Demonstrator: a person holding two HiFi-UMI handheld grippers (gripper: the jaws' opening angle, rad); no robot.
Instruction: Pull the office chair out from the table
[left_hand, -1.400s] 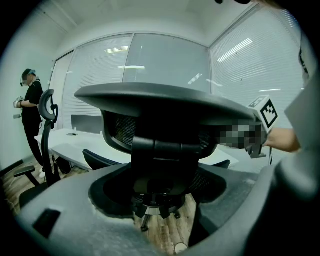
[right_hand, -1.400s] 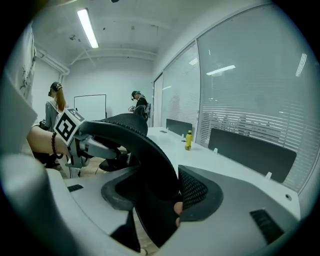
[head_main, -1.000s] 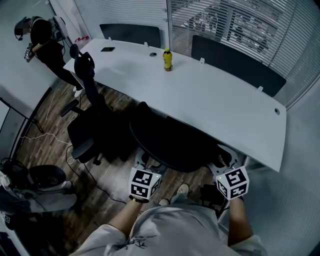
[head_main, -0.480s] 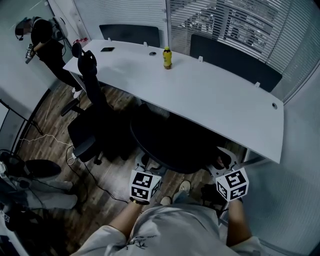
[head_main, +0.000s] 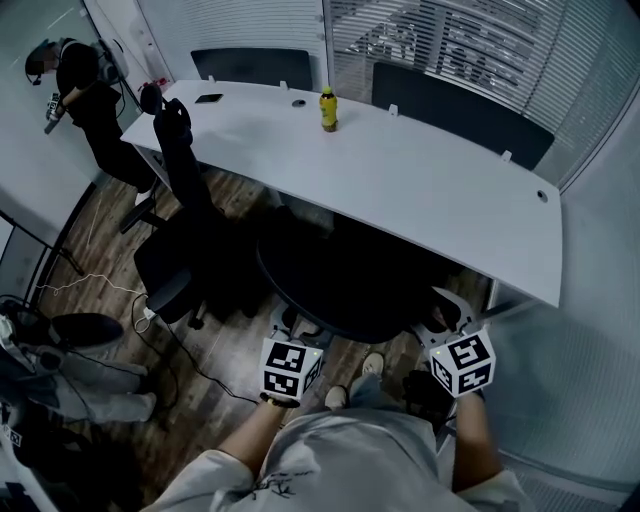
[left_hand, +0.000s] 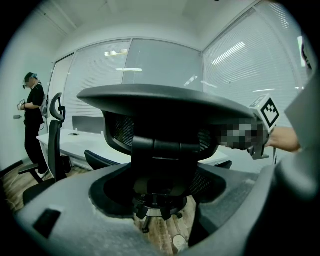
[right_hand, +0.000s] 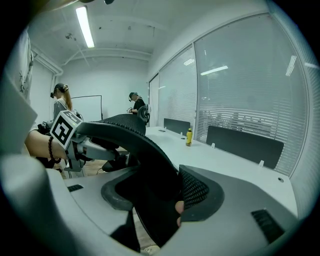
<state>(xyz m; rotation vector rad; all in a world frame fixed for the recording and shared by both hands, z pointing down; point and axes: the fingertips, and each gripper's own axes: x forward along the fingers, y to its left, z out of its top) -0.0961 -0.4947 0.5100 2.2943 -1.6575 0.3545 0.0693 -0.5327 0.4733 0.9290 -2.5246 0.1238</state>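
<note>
**Both claws at the back of the office chair, which is still tucked under the desk**

The white desk (head_main: 430, 195) runs from the upper left of the head view down to the right. The black office chair (head_main: 340, 285) sits at frame centre. Its seat is under the near edge of the desk and its curved back rim faces the bottom of the frame. A second black chair (head_main: 175, 270) stands left of centre on the wooden floor (head_main: 215, 350), turned away from the desk. A person in dark clothes (head_main: 90, 90) stands in the upper left corner.

The right claw (right_hand: 165, 200) is clamped on the right end of the chair's back rim, which runs down between its jaws. The left claw (left_hand: 162, 197) is at the left end of that rim. Its jaws are apart, with floor visible in the gap, and no grip on the rim can be seen.

A yellow bottle (head_main: 327, 109) stands upright near the far edge of the desk, top centre. A dark phone (head_main: 209, 98) lies flat toward the desk's upper-left end.
</note>
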